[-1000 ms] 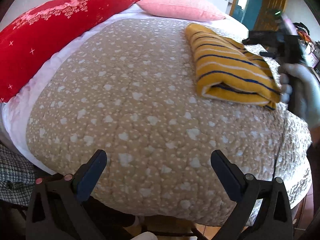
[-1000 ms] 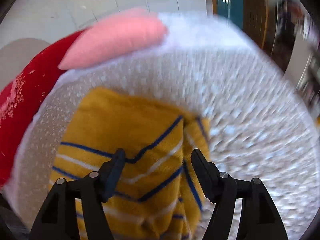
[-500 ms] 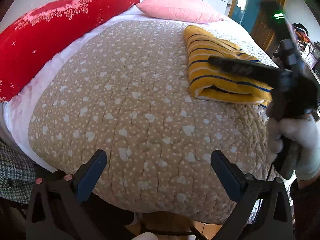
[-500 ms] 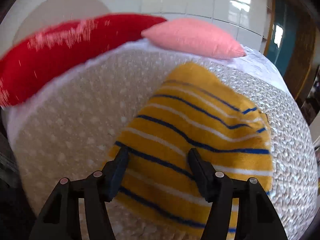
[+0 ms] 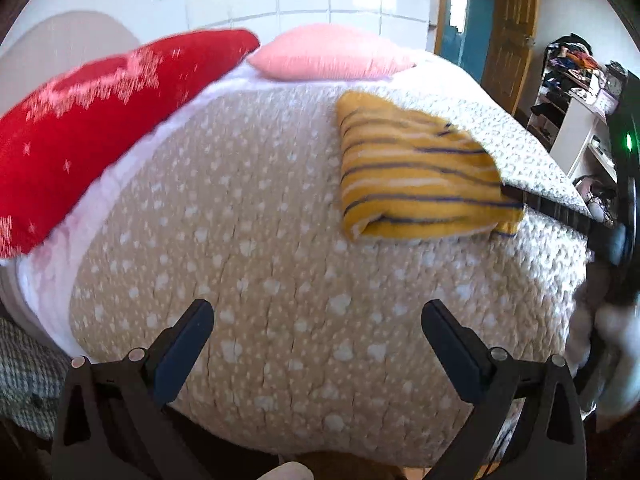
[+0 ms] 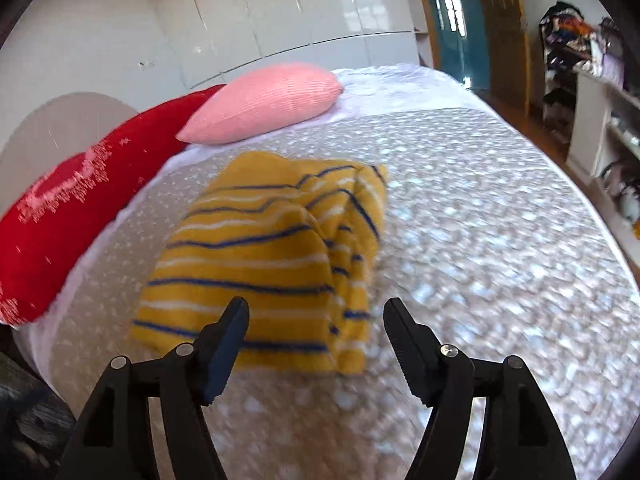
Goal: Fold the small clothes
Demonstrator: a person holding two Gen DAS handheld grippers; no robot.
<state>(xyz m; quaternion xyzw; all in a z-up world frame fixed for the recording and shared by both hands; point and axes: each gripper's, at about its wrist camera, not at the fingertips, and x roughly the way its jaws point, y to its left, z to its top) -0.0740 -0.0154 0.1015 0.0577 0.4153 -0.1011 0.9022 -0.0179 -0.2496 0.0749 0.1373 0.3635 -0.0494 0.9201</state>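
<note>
A folded yellow striped garment (image 6: 272, 256) is seen lying on the beige quilt (image 6: 460, 248) of the bed, well short of the pink pillow (image 6: 264, 104) and to the right of the red pillow (image 6: 72, 208). Its long axis is laid from the near edge of the quilt toward the pink pillow, with the blue and white stripes running across it and the thicker folded edge nearest the right claw (image 6: 316, 344). That claw is held apart, empty, just before the garment's near edge. The left claw (image 5: 318, 344) is likewise spread wide over the quilt, well apart from the garment (image 5: 416, 176).
</note>
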